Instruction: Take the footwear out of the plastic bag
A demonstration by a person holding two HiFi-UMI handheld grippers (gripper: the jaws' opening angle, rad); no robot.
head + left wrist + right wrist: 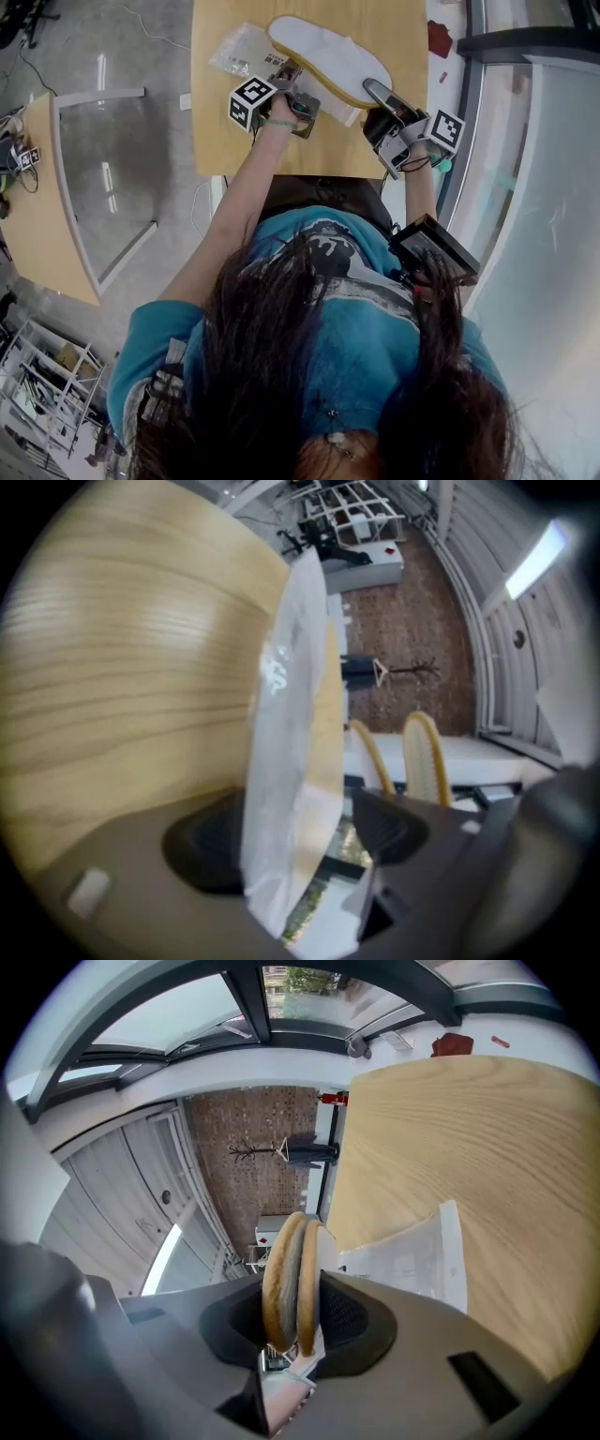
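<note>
A pair of white slippers (pixel 323 52) with tan soles lies across the far part of the wooden table (pixel 216 131). My right gripper (pixel 382 96) is shut on their near end. In the right gripper view the two soles (pixel 291 1274) stand pressed side by side between the pads of the right gripper (pixel 298 1321). The clear plastic bag (pixel 239 52) lies flat to the left of the slippers. My left gripper (pixel 289 77) is at the bag's near edge. In the left gripper view the bag's edge (pixel 281 733) stands between the wide-apart jaws of the left gripper (pixel 300 841), and the right pad (pixel 398 832) is clear of it.
A red object (pixel 439 37) lies on the white ledge right of the table. A second wooden desk (pixel 42 197) and a glass panel (pixel 112 178) stand to the left. Two yellow chair backs (pixel 427 757) show beyond the table edge.
</note>
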